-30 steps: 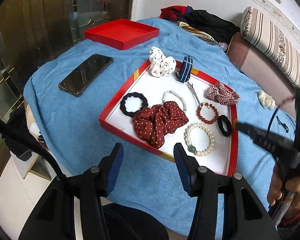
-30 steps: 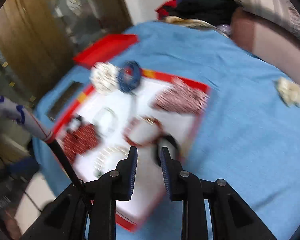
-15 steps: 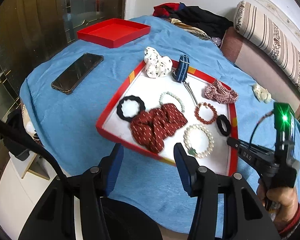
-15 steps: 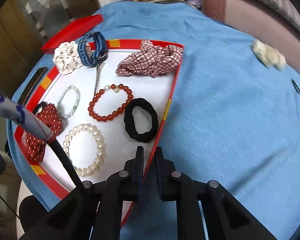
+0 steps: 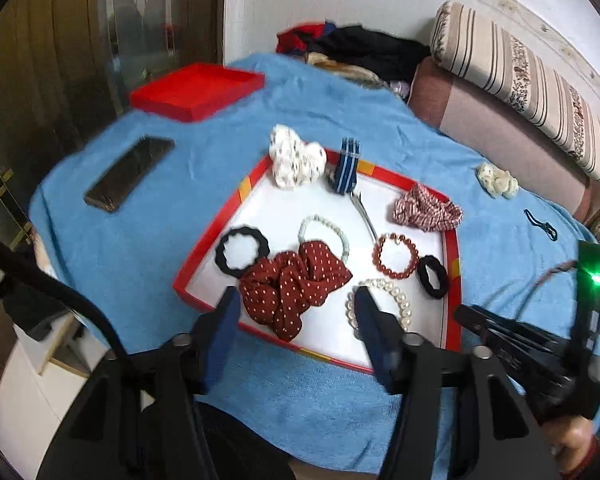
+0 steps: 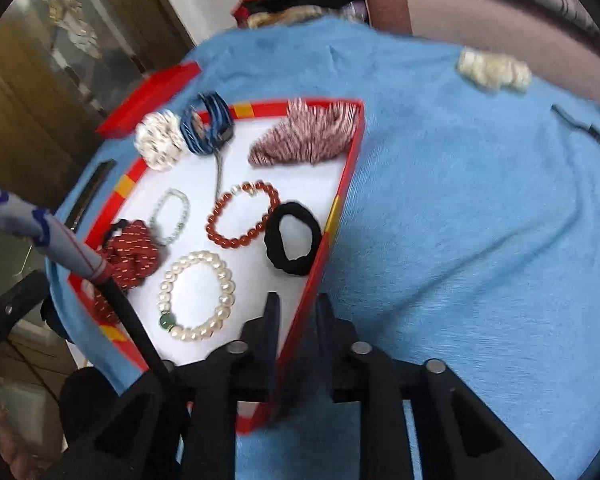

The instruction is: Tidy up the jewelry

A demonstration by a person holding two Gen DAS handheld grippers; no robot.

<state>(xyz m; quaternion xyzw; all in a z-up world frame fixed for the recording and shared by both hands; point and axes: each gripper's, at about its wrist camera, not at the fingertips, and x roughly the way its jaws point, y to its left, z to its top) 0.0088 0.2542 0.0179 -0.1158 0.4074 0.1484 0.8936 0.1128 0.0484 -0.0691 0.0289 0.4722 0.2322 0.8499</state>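
My left gripper (image 5: 294, 322) hangs wide open and empty over the near edge of the red tray (image 5: 454, 280). My right gripper (image 6: 296, 312) sits low at the tray's right wall (image 6: 332, 220), fingers a narrow gap apart and straddling that wall. Whether they pinch it I cannot tell, as the view is blurred.

Nearest in the tray lie the pearl bracelet (image 5: 398, 300) and the dark red dotted scrunchie (image 5: 292, 280), just beyond my left fingers. The pearls will be light, hard and slippery, and I judge they would roll between flat pads, so I would take them across one side of the loop, not by a single bead. The scrunchie is soft and gives; a bunch of cloth anywhere should hold.

Further in lie a black hair tie (image 5: 432, 276) against the right wall, a red bead bracelet (image 5: 396, 254), a pale bead bracelet (image 5: 324, 230) and a wavy black ring (image 5: 242, 252). At the far rim sit a checked scrunchie (image 5: 426, 210), a blue striped band (image 5: 348, 166) and a white scrunchie (image 5: 296, 158).

Everything rests on a blue towel (image 5: 180, 220), soft and likely to drag. On it to the left lies a phone (image 5: 130, 174), with a red lid (image 5: 198, 92) beyond. A striped cushion (image 5: 520, 80) lies far right.
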